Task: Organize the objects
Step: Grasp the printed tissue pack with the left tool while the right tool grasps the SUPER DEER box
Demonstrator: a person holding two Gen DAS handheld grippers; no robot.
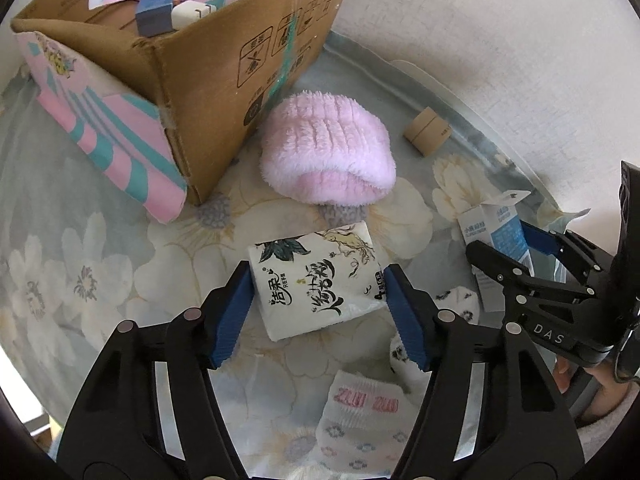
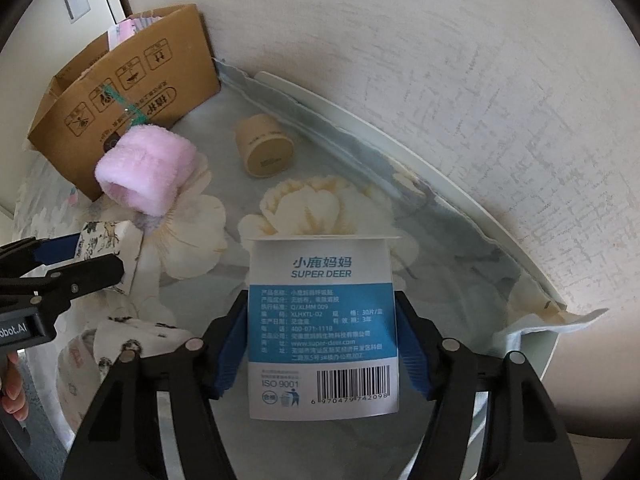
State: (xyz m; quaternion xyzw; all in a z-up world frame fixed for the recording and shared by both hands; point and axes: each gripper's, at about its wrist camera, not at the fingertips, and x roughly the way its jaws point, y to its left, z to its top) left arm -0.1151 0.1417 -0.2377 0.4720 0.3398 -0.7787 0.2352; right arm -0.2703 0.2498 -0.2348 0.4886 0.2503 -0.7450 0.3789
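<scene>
Blue rubber pads of the left gripper (image 1: 318,312) sit on both short sides of the tissue pack (image 1: 316,280), clamped on it or v. nearly so; the left pad looks a hair off the wrap, so contact isn't certain. The right gripper (image 2: 320,344) is closed on the white-and-blue carton (image 2: 322,320), pads pressing both side faces, carton upright w/ its printed back facing the camera.

Step in hand, as I read it: carry both items to the cardboard box (image 1: 224,60) and drop them in. To do it well: squeeze the tissue pack just enough that it doesn't slip out, since it's soft and will deform; lift straight up before swinging left, so it clears the pink fluffy band (image 1: 328,152) resting against the box wall. Keep the carton vertical and bring it over the rim, not into the wall. One hand at a time is safer; the two grippers are near each other.

Outward: socks (image 1: 360,408) lie just below the left gripper, and a small brown tub (image 2: 264,148) lies on its side nearer the wall. Everything rests on a floral cloth (image 2: 312,208) over a round-edged table, pushed against a rough white wall (image 2: 440,60).
</scene>
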